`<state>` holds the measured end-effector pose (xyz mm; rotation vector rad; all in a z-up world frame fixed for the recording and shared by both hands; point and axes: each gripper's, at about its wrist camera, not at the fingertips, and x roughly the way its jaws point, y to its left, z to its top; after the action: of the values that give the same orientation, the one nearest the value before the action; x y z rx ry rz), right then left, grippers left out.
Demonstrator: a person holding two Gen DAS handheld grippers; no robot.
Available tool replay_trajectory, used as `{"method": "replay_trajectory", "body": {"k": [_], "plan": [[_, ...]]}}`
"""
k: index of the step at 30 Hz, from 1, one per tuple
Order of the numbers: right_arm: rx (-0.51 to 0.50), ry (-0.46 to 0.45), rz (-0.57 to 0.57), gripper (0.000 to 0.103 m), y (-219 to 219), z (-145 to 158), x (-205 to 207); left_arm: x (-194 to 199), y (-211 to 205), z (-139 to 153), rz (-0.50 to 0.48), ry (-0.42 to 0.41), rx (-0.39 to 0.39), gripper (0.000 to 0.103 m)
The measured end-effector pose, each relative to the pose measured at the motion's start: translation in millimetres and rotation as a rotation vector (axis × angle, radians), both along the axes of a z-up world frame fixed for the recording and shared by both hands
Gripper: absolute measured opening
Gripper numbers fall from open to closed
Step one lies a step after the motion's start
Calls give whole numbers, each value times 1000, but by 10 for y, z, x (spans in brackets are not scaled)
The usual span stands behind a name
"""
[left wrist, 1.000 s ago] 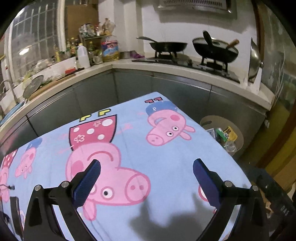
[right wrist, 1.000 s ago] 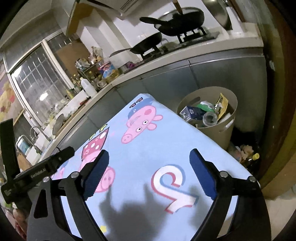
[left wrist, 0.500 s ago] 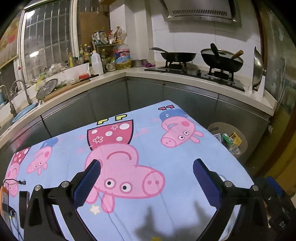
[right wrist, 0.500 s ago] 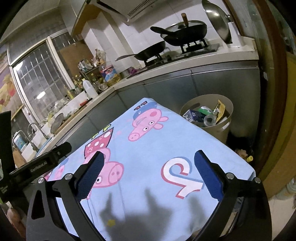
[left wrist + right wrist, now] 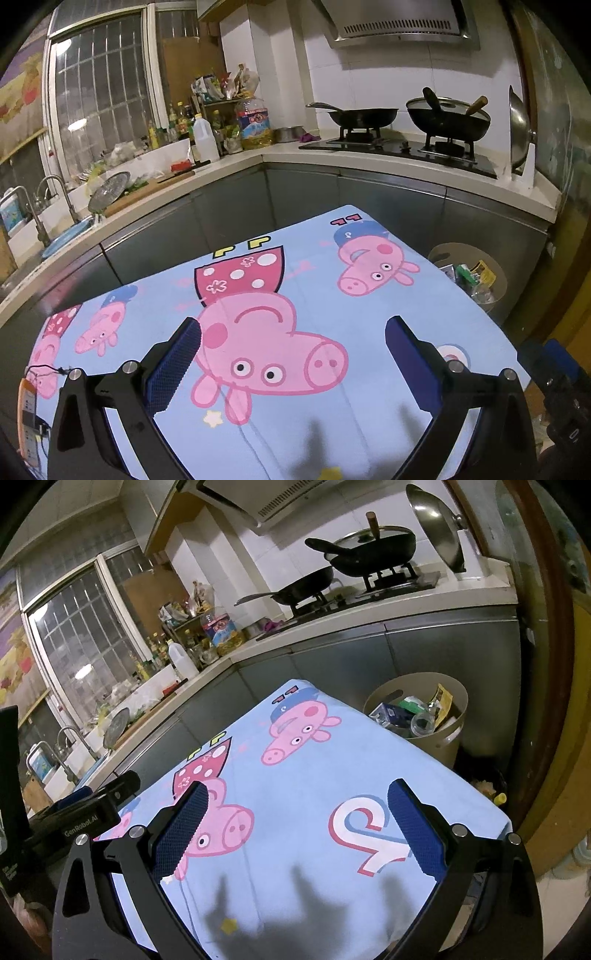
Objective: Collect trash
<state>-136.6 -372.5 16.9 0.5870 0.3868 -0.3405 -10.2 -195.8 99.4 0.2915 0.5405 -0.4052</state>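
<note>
Both views lifted off cloth, right gripper [image 5: 295, 812] just widened, left gripper [image 5: 291, 347] apart, one bin [image 5: 448, 744]

We see a light blue cloth [image 5: 295, 775] printed with pink cartoon pigs covering the surface. Our gripper pads [image 5: 184, 827] are dark blue, their frames black. The bin [image 5: 448, 738] is beige; the cabinets [image 5: 388, 206] grey.

White lettering "GenRoboLAI" stands on the black left gripper [image 5: 92, 814]; the cloth's [image 5: 295, 794] letters read only as "P".
</note>
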Motion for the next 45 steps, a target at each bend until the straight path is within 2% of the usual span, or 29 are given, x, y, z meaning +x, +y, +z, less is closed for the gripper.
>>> {"method": "replay_trajectory", "body": {"k": [26,45], "plan": [[21,-22,-49,97,-205,36,-69,-52,43,57,19,-41,27,99],[15,-21,-25,97,-116,68,-45,-96,5,82,14,-41,20,99]]}}
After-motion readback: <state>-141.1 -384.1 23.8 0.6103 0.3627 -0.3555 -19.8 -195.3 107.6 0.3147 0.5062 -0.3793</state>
